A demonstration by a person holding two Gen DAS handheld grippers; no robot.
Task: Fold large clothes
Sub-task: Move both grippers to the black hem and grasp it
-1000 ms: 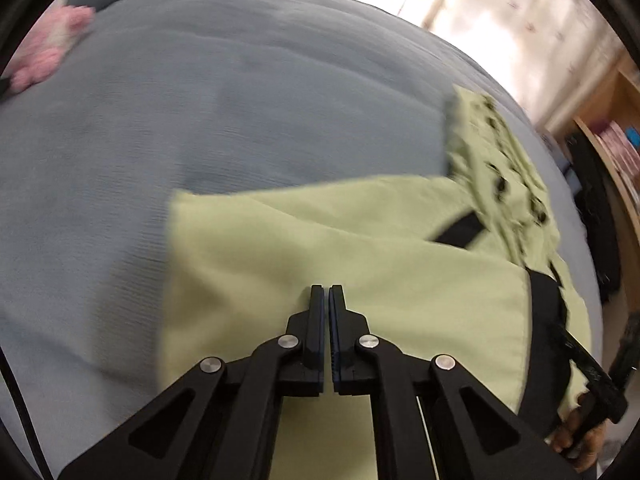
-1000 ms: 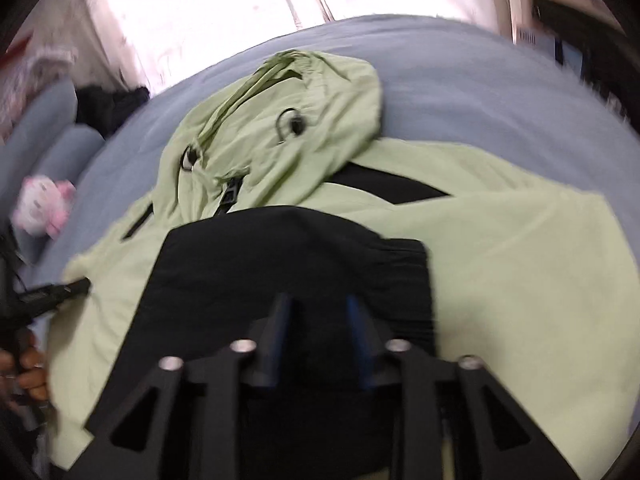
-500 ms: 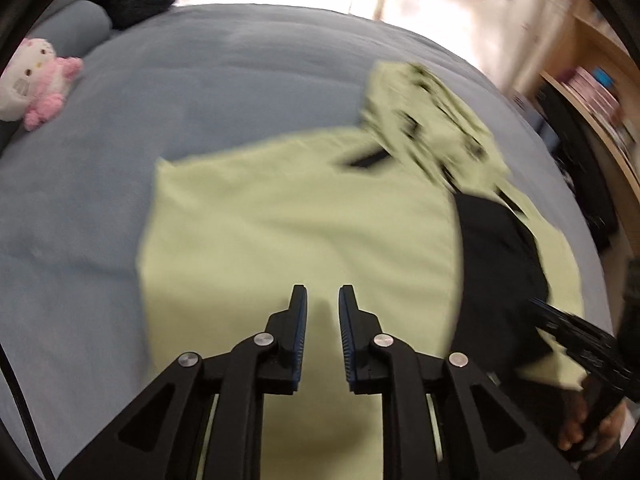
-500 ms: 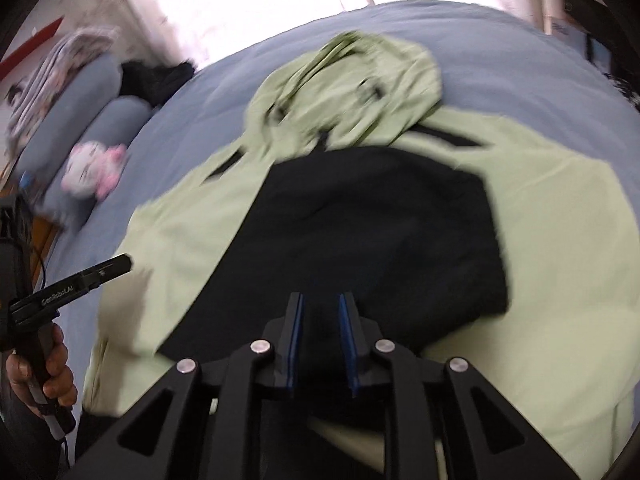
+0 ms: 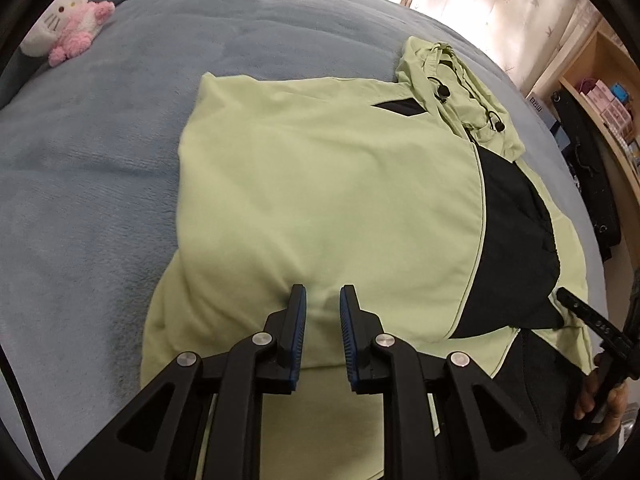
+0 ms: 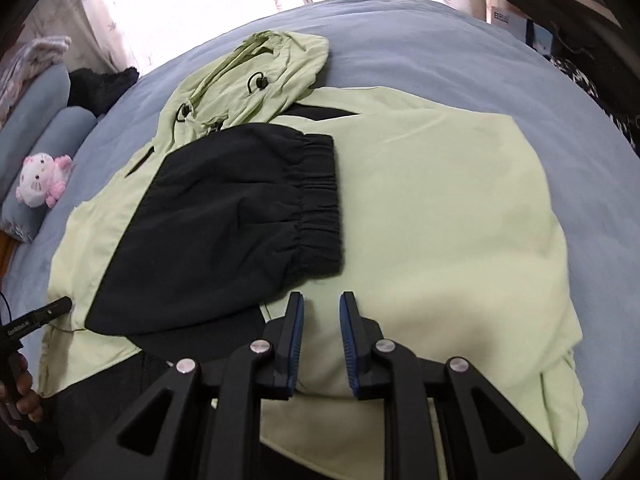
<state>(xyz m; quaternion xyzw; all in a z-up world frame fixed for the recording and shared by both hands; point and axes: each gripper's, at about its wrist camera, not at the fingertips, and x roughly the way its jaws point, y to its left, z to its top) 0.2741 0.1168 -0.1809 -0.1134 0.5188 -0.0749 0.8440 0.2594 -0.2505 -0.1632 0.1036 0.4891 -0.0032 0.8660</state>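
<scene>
Blue-padded black left claw, jaws a little apart after just opening, nothing between them, poised above pale green fabric. Right claw likewise slightly parted and empty, hovering just past the black sleeve cuff.

Beneath both: pale green hooded jacket, spread on the grey-blue bed. In the right wrist view, black sleeve folded across the body toward 10 o'clock of the claw, elastic cuff toward 12; hood bunched further out at 11 o'clock; green panel stretching to 2 o'clock. In the left wrist view, side folded in, outer edge at 10 o'clock, hood at 1 o'clock.

Further out: pink-and-white plush toy at 10 o'clock, well apart; shelving at 2 o'clock.

Judged step: sides folded in, lengthwise fold pending. For a clean result: pinch the hem at both near corners, through all layers; lift level and together; carry toward the hood without dragging the black sleeve askew; lay down edge on edge, then smooth.
</scene>
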